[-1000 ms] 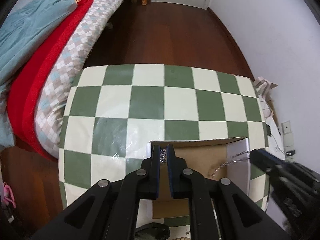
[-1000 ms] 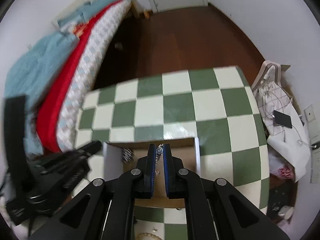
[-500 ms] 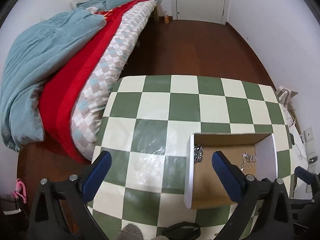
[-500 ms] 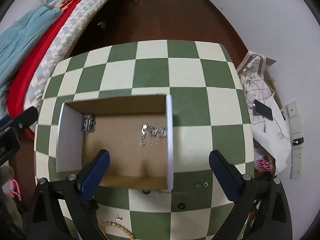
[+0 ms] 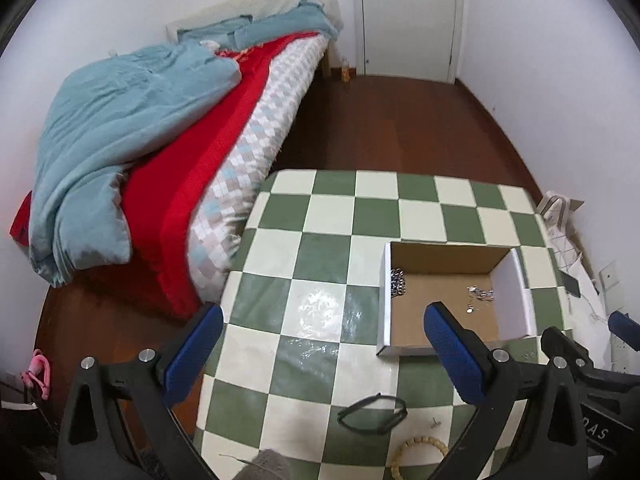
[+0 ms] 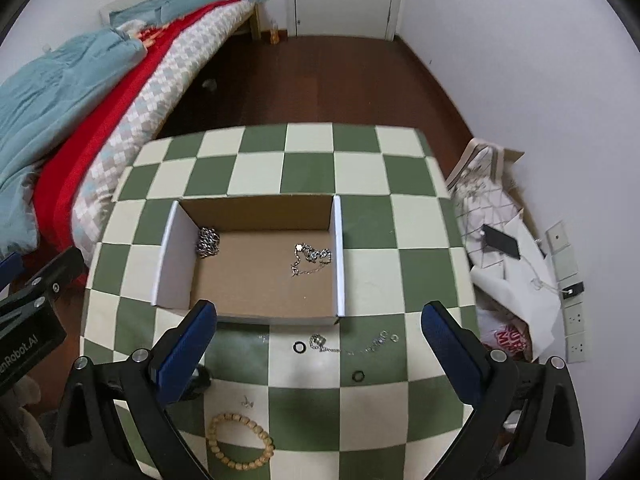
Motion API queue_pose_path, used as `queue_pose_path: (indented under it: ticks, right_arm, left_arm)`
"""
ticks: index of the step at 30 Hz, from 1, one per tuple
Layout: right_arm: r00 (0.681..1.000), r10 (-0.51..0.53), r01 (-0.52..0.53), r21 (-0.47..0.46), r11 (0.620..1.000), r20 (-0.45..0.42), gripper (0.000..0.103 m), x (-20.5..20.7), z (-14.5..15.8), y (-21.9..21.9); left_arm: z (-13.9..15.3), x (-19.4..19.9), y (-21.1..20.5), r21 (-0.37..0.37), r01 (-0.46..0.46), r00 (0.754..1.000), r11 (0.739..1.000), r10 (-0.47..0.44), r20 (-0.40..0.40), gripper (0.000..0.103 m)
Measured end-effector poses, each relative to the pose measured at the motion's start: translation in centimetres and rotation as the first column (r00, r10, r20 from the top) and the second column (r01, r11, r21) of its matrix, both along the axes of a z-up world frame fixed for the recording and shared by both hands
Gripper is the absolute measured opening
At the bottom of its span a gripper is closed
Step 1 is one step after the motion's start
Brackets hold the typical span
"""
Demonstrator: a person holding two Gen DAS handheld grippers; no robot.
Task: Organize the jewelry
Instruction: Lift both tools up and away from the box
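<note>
An open cardboard box (image 6: pixel 256 210) with white side walls stands on the green-and-cream checkered table (image 6: pixel 412 236). In it a chunky silver chain (image 6: pixel 209 242) lies by the left wall and a thin silver necklace (image 6: pixel 312 258) by the right wall. Both also show in the left wrist view, the chunky chain (image 5: pixel 397 282) and the necklace (image 5: pixel 480 294). My right gripper (image 6: pixel 319 308) hangs open and empty above the box's near edge. My left gripper (image 5: pixel 323 314) is open and empty over the table left of the box (image 5: pixel 440 256). In front of the box lie another silver chain (image 6: pixel 348 344), two black rings (image 6: pixel 299 347) and a wooden bead bracelet (image 6: pixel 239 440).
A black band (image 5: pixel 372 414) and a small earring (image 6: pixel 247 401) lie near the table's front. A bed (image 5: pixel 224 168) with a blue quilt and red blanket runs along the left. White bags and a phone (image 6: pixel 502 242) sit on the floor at the right.
Both grippers were shut on silver chains over the box. They have opened, the chains now lie in the box, and both grippers have drawn back and up.
</note>
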State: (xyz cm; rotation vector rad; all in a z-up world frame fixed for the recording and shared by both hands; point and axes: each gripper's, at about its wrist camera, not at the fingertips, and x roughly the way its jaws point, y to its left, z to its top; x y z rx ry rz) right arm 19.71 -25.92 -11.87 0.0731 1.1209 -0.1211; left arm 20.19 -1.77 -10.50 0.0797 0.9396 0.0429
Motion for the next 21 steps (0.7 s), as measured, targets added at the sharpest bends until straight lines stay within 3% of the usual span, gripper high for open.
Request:
queue_pose_path:
  ticks: [13, 21]
  right_arm:
    - [0.982, -0.010, 0.016, -0.031, 0.999, 0.191, 0.103, -7.8, 8.5, 0.7]
    - [0.974, -0.010, 0.005, 0.022, 1.000, 0.225, 0.103, -11.9, 10.6, 0.7]
  left_arm:
    - [6.1, -7.6, 0.2, 0.012, -0.004, 0.990, 1.000, 0.002, 0.139, 0.103]
    - [6.0, -10.0, 1.1, 0.010, -0.027, 0.989, 1.000, 0.025, 0.147, 0.103]
